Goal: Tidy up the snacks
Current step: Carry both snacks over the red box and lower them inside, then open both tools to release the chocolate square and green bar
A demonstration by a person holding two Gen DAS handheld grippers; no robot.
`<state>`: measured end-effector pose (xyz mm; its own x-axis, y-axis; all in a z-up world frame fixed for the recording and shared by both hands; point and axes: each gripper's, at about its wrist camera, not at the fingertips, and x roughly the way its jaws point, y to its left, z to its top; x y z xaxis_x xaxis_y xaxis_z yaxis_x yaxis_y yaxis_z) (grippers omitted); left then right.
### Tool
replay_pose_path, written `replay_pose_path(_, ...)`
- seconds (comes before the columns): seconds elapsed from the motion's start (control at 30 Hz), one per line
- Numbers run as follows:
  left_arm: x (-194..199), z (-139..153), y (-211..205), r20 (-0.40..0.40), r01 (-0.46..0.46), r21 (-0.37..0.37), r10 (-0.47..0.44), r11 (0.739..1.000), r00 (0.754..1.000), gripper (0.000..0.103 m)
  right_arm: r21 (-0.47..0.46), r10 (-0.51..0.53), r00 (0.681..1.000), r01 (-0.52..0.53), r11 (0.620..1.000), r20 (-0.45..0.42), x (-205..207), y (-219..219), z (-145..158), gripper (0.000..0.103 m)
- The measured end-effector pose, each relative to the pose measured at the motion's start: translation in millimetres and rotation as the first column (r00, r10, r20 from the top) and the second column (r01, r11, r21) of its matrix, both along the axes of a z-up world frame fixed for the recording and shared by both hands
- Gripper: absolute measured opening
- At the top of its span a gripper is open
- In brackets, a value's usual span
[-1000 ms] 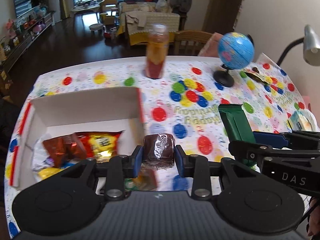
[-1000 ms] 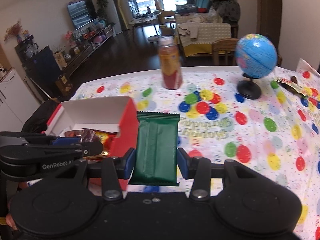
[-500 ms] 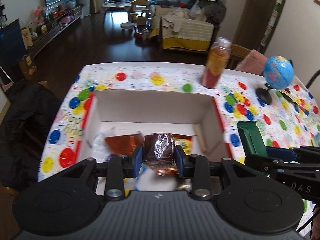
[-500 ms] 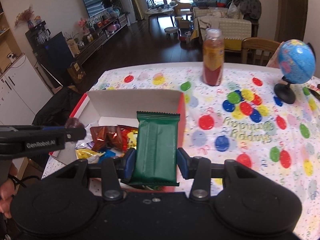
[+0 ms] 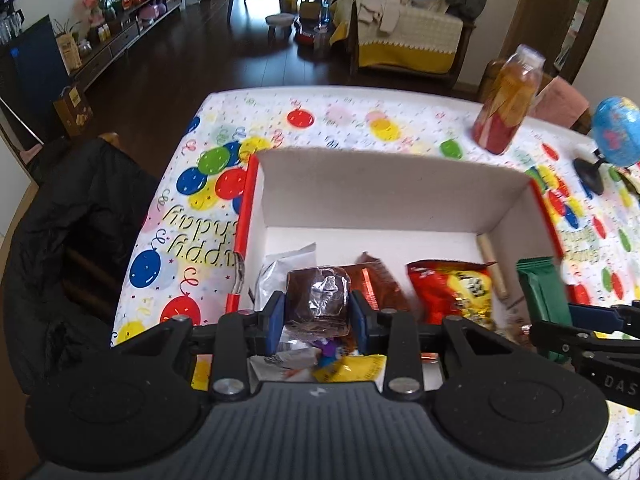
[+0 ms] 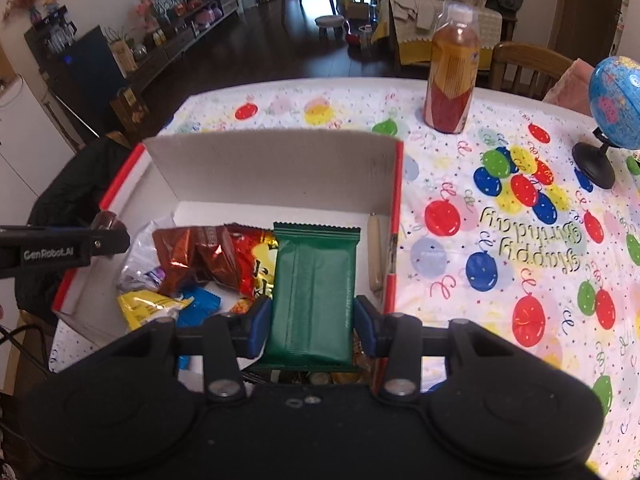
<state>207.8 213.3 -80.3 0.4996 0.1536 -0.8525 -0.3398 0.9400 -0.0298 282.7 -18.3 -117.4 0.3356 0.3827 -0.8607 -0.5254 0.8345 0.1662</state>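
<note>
An open box (image 5: 384,196) with red edges and white inside stands on the balloon tablecloth; it also shows in the right wrist view (image 6: 272,168). Several snack packets lie in it, among them a red and yellow bag (image 5: 452,292) and a brown foil packet (image 6: 188,256). My left gripper (image 5: 318,316) is shut on a brown wrapped cake (image 5: 318,298) above the box's near left part. My right gripper (image 6: 312,326) is shut on a green packet (image 6: 314,292) above the box's near right part. The green packet also shows in the left wrist view (image 5: 542,300).
An orange drink bottle (image 6: 452,76) stands behind the box. A small blue globe (image 6: 614,110) stands at the far right. A black jacket (image 5: 60,248) hangs on a chair off the table's left edge. A pale stick (image 6: 374,248) lies along the box's right wall.
Both grippers have moved left with their snacks, from beside the box's right wall to over its inside. Both have stayed shut.
</note>
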Motion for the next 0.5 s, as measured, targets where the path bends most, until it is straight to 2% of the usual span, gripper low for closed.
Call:
replay_pose_path(0.33,12.6,-35.0,-1.2,-0.077,0.039,-0.007,-0.039,0.999,0.996,0.034,-0.035,0.001,1.0,-0.002,0.999,-0.021,-0.8,10.9,-18.1,0.041)
replay_pose_path(0.5,11.7,-38.8,-4.1,-0.083,0.049,0.002,-0.048,0.999,0.995,0.034,-0.033,0.003,1.0,-0.004,0.999,-0.026,-1.7,10.4,-20.4,0.044)
